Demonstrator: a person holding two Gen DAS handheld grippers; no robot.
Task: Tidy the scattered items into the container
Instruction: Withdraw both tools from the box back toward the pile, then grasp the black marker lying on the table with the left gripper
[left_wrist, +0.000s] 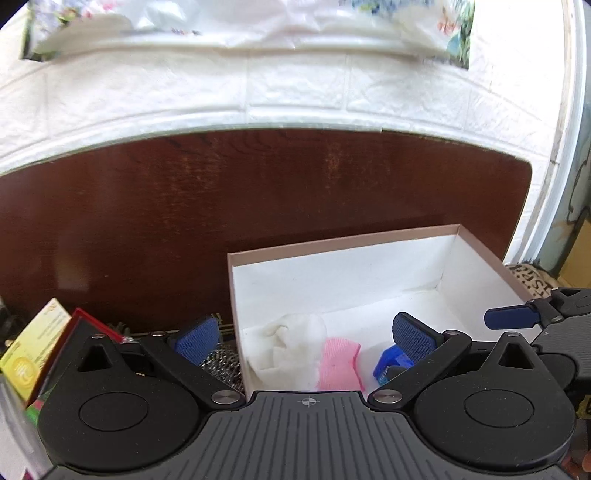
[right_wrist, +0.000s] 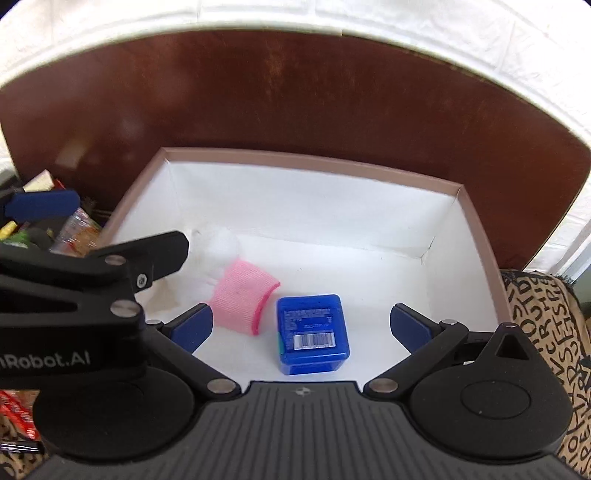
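Cardboard and clutter at the lower left of the left wrist view: one yellow carton (left_wrist: 31, 354) leaning against one red box (left_wrist: 85, 325), both stiff and light by the look, best pinched across their flat faces. Just right of them sits one speckled grey item (left_wrist: 221, 363), half hidden behind the left gripper (left_wrist: 308, 334), whose fingers stand wide apart, holding nothing. In the right wrist view, a crinkly packet (right_wrist: 79, 236) shows at the left edge; probably slippery, so take it at a seam.

Moving right, the container (right_wrist: 476, 236), a white-lined box with a brown rim, fills the middle. Inside it, counted: one white soft wad (right_wrist: 218, 251), one pink mesh piece (right_wrist: 243, 301) touching it, and one blue plastic case (right_wrist: 314, 332) just beside the pink. The wad and mesh would squash under a grip; the case looks rigid and smooth, so grip its short sides.

Right gripper (right_wrist: 308, 328) hangs over the case, fingers spread, empty.
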